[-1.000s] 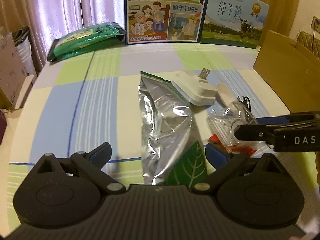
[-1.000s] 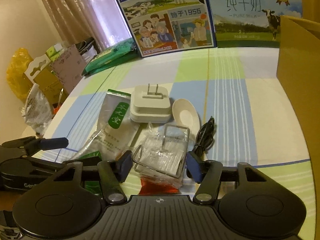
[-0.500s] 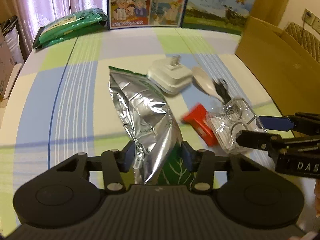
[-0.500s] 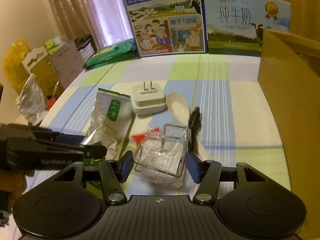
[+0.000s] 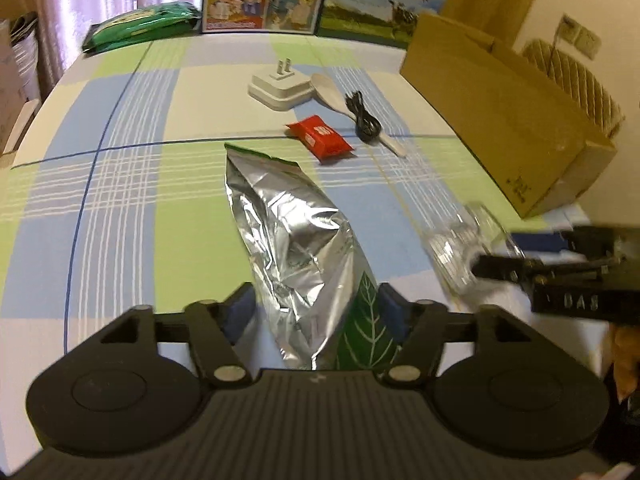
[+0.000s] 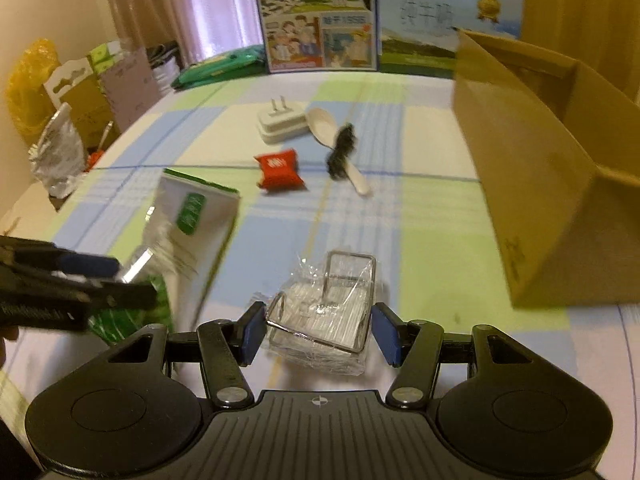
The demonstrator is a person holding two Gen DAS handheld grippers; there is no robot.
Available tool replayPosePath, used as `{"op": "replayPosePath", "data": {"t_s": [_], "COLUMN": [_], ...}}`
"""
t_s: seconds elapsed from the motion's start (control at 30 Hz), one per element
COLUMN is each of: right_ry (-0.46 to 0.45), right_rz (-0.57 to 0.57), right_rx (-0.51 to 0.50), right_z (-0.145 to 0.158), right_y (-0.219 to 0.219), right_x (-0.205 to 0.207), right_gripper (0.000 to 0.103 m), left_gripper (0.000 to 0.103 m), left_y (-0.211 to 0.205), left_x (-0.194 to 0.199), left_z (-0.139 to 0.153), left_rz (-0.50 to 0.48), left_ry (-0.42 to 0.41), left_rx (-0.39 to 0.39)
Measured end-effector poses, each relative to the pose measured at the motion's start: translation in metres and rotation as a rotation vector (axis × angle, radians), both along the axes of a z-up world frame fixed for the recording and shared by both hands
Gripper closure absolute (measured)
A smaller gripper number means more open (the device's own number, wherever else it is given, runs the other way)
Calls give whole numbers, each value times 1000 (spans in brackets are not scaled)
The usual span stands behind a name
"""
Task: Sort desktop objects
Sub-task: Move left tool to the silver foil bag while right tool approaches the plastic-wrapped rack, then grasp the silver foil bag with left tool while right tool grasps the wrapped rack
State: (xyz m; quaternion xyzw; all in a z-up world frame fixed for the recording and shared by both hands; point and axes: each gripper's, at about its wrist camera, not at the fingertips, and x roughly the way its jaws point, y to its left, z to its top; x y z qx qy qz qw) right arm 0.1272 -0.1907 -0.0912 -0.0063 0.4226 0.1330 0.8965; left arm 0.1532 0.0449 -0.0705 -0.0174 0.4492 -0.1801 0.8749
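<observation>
Furthest to the left of the left gripper's fingers, well beyond their tips, a green packet [image 5: 140,28] lies at the far edge of the checked tablecloth [image 5: 120,184], untouched. The left gripper [image 5: 318,312] has its 2 fingers pressed against the bottom of the silver foil pouch [image 5: 296,248], 1 blue pad on each side; the pouch stands up and away from the fingers with its green sealed edge at the far end, and looks lifted clear of the cloth, probably gripped low so the long body stays in view while it is carried.

Ahead of those fingertips and a little to their right sit the things not yet sorted: a white plug adapter [image 5: 280,88] with its 2 prongs upward, a white spoon [image 5: 332,92] touching it, a coiled black cable [image 5: 364,120] lying across the spoon's handle, and a red sachet [image 5: 320,136] just nearer the fingers.

Further right, the right gripper [image 6: 318,334] has its 2 fingers closed on a clear plastic-wrapped pack with a wire frame [image 6: 324,312]. The blue pads bear on its 2 sides, and it appears raised off the cloth. Motion blur makes the exact contact hard to confirm.

To the right of and beyond those fingers stands an open cardboard box [image 6: 532,168], the likely destination; both held items seem headed there, though that is only a guess.
</observation>
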Motion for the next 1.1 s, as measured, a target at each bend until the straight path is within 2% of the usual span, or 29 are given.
{"op": "replayPosePath", "data": {"t_s": [0.1,0.27,0.5,0.63,0.87,0.93,1.0,1.1], "right_ry": [2,-28,4,32,19,17,17,21], "right_rz": [-9,0,-41,-90,-59,-51,-54,-65], "right_rx": [12,-21,13,74,55,55,53,59], "right_z": [-3,-7,-17,-21,-24,-23,-22,-22], "right_y": [-3,0,-3,-10,0,1,0,-1], "right_x": [-2,0,7,12,13,13,13,13], "right_gripper": [47,34,29,27,27,36,42,43], "left_gripper": [35,29,28,28,29,33,33,33], "left_y": [1,-5,-23,-29,-25,-26,-27,-25], "left_x": [8,24,37,42,46,45,44,45], "left_z": [-1,-8,-11,-15,-19,-20,-20,-21], "left_rz": [44,85,66,52,58,45,40,46], "left_ry": [-4,15,-13,-18,12,19,13,19], "left_rx": [-9,-42,46,99,87,84,93,80]}}
